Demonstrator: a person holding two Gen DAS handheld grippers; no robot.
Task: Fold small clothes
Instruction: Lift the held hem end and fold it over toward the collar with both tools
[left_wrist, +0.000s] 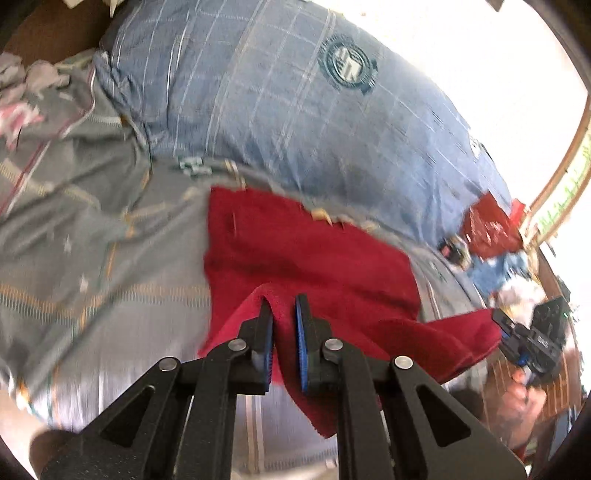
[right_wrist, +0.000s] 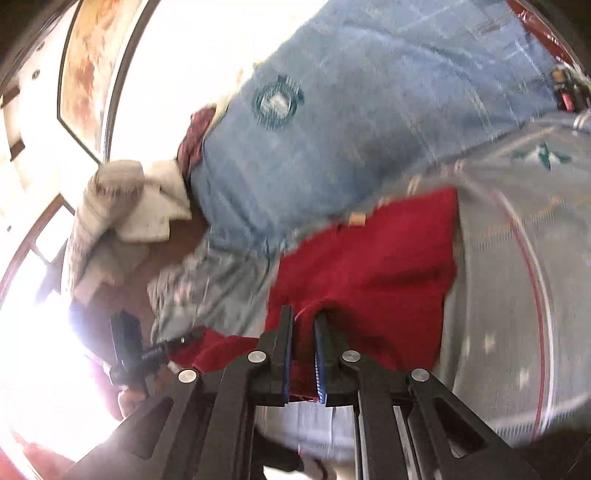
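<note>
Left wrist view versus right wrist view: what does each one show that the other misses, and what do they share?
Only the left wrist view shows the grey floral fabric bunched at far left and the red packet beyond the pillow.

Only the right wrist view shows the pile of white cloths at left.

Both show the red cloth on the grey patterned bedsheet, the blue checked pillow behind it, and each hand-held gripper clamping a cloth edge: left hand-held gripper, right hand-held gripper.

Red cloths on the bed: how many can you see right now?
1: the red cloth lies on the grey bedsheet below the blue pillow, pinched by both hand-held grippers; others may be hidden.
</note>
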